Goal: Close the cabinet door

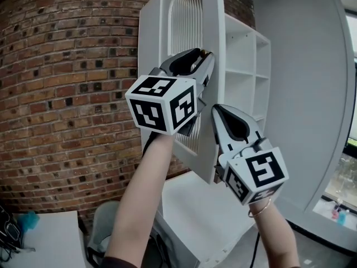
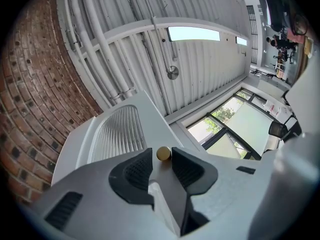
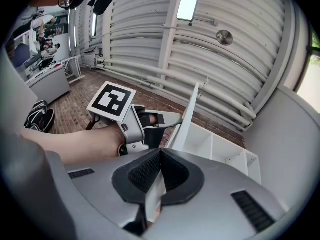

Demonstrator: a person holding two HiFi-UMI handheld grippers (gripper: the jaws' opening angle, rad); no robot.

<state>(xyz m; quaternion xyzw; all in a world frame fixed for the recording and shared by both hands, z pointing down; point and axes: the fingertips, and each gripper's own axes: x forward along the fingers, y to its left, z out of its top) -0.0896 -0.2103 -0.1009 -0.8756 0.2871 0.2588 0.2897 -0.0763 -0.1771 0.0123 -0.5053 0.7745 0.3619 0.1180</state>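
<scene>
The white cabinet (image 1: 245,66) stands against a brick wall with its door (image 1: 187,27) swung out towards me; the door has an arched ribbed panel (image 2: 120,129). A small gold knob (image 2: 163,154) sits between the tips of my left gripper (image 2: 162,151), whose jaws stand apart around it without squeezing. In the head view the left gripper (image 1: 203,54) is high on the door's free edge. Lower down, my right gripper (image 1: 215,109) has its jaws shut on the door's thin edge (image 3: 187,116); the right gripper (image 3: 160,153) view shows the white panel running between the pads.
A brick wall (image 1: 67,94) lies left of the cabinet, a grey wall (image 1: 301,94) to the right. Open shelves (image 3: 220,149) show behind the door. Below are a white counter top (image 1: 201,216) and a grey chair (image 1: 103,222).
</scene>
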